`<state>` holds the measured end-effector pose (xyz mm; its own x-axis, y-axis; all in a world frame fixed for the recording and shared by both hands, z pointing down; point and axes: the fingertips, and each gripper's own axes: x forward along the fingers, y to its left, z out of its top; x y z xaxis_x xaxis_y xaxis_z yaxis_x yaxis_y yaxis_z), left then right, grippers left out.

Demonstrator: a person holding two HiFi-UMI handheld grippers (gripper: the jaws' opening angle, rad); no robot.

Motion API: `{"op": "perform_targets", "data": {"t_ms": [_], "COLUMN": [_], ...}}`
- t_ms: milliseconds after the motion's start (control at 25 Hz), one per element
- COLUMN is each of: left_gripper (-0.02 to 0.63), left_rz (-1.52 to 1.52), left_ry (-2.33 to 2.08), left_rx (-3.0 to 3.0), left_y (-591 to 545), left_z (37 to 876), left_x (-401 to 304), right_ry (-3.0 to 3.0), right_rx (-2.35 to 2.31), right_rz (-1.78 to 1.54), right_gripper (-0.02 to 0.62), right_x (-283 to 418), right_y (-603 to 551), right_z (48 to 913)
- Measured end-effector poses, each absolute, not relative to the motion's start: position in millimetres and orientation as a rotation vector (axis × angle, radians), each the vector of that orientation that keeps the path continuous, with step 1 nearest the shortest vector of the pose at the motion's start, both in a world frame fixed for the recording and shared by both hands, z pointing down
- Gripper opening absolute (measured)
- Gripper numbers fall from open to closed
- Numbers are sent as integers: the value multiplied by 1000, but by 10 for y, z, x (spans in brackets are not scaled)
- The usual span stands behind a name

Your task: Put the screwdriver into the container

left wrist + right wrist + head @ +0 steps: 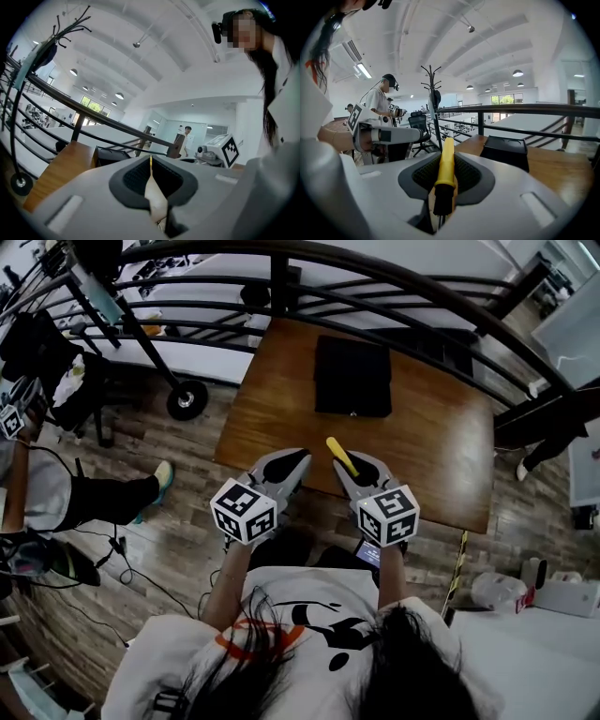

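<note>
My right gripper [359, 468] is shut on a screwdriver [341, 456] with a yellow and black handle; the yellow end [447, 159] sticks out forward past the jaws. It hovers over the near edge of the brown wooden table [441, 446]. The black box-shaped container [352, 376] stands at the table's far side, and in the right gripper view the container [506, 151] lies ahead to the right. My left gripper [284, 470] is beside the right one, at the table's near left edge, jaws shut with nothing between them [151, 168].
A dark metal railing [394, 287] curves round the far side of the table. A coat stand [141, 334] with a wheeled base stands at the left. A second person [56, 493] with grippers stands at the far left on the wooden floor.
</note>
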<state>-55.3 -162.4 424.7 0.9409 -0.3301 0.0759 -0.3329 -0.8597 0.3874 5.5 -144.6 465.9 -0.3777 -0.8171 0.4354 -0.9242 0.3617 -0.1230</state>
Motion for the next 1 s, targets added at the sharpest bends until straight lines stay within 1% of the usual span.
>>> {"op": "perform_targets", "data": {"t_ms": [280,640,1000], "left_gripper": [0,0,0], "left_rz": [20,28,53], "left_ry": [-449,-514,-592], "left_rx": [2687,2674,2646], "left_y": [-1621,-1652,-1944], "left_z": [4291,4338,4432], "left_x": [-360,111,519], "right_ry": [-2291,-2299,-2333], "right_rx": [1609,1620,1546], "right_rz": [500,504,514], "right_gripper": [101,101,101], "right_x": [383,1076,1554], "right_y": [-1387,-1467,-1943], "right_z": [4623,4631,4735]}}
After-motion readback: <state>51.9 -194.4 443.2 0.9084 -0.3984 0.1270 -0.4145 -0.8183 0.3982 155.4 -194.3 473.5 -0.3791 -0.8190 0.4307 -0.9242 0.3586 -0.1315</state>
